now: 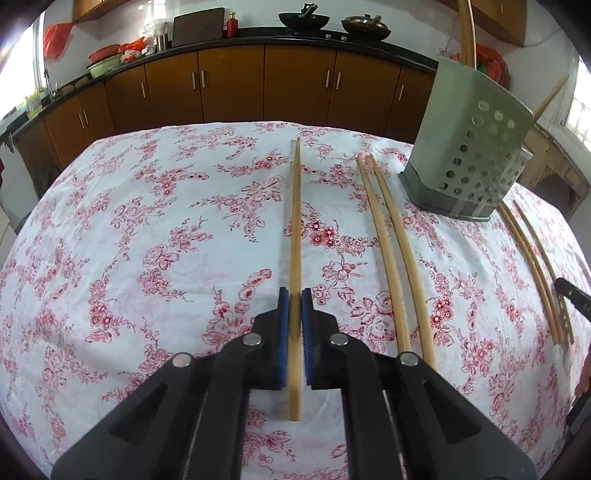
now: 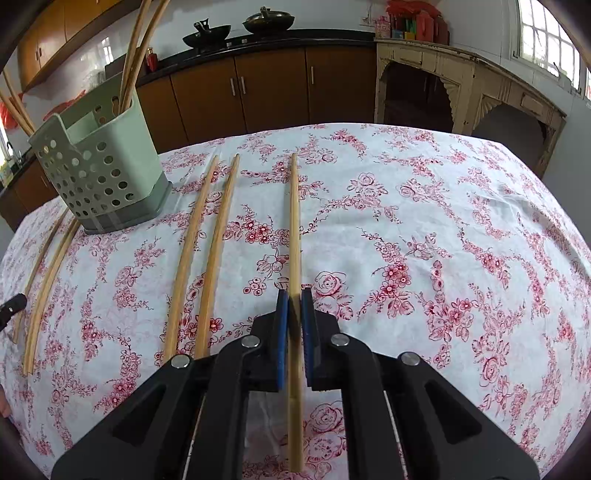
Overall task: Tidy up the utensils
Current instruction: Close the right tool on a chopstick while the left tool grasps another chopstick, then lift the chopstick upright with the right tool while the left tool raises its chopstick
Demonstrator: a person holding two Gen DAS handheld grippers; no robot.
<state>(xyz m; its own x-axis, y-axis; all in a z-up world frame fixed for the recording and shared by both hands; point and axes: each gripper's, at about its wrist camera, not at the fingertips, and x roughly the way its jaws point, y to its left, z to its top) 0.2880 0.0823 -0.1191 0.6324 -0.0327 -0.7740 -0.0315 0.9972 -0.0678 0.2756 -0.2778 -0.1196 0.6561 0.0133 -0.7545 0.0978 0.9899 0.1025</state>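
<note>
My left gripper [image 1: 295, 295] is shut on a long wooden chopstick [image 1: 295, 221] that runs straight ahead over the floral cloth. To its right lie two loose chopsticks [image 1: 391, 251], then a pale green perforated holder [image 1: 469, 147] with chopsticks [image 1: 465, 33] standing in it. My right gripper [image 2: 294, 295] is shut on another chopstick [image 2: 294, 221], its blue pads pressing both sides. Left of it lie two loose chopsticks [image 2: 199, 258]. The holder [image 2: 99, 166] stands at the back left with several chopsticks [image 2: 136, 48] upright inside. More chopsticks [image 2: 44, 280] lie left of the holder.
The floral tablecloth [image 1: 147, 240] covers the whole table. The right gripper's black tip [image 1: 572, 295] shows at the right edge of the left wrist view. Brown cabinets [image 1: 229, 85] and a counter with woks stand behind; an old cream sideboard [image 2: 480, 85] is at the right.
</note>
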